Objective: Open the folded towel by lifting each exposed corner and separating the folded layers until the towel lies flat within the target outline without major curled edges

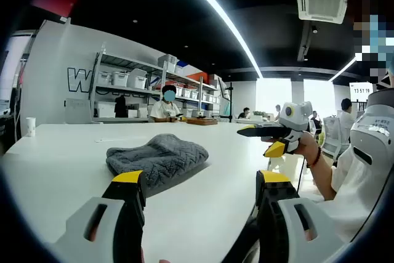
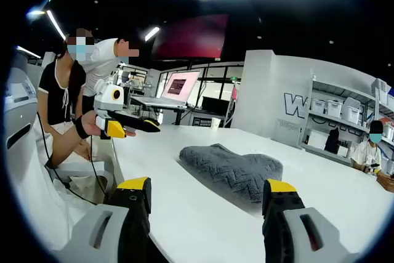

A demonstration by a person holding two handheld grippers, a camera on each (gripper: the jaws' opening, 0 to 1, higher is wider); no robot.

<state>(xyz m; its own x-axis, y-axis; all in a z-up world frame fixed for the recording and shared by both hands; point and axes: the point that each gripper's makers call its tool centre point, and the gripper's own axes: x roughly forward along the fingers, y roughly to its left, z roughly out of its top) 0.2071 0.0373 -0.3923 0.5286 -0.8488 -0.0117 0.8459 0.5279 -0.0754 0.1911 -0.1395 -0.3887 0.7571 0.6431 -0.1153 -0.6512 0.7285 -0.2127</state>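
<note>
A grey towel (image 1: 158, 157) lies folded in a soft heap on the white table (image 1: 61, 152), a little ahead of my left gripper (image 1: 202, 180). That gripper's yellow-tipped jaws stand wide apart with nothing between them. My right gripper (image 1: 261, 138) hangs in a hand over the table's right edge, apart from the towel. In the right gripper view the towel (image 2: 231, 170) lies just beyond my right gripper (image 2: 208, 186), which is open and empty. There my left gripper (image 2: 136, 129) floats near the table's (image 2: 184, 226) left edge.
A paper cup (image 1: 29, 126) stands at the table's far left. Shelves with bins (image 1: 132, 84) and a seated person (image 1: 165, 109) lie beyond the table. Two people (image 2: 80, 90) stand by the table's edge, with a laptop (image 2: 178, 85) behind. Bare tabletop surrounds the towel.
</note>
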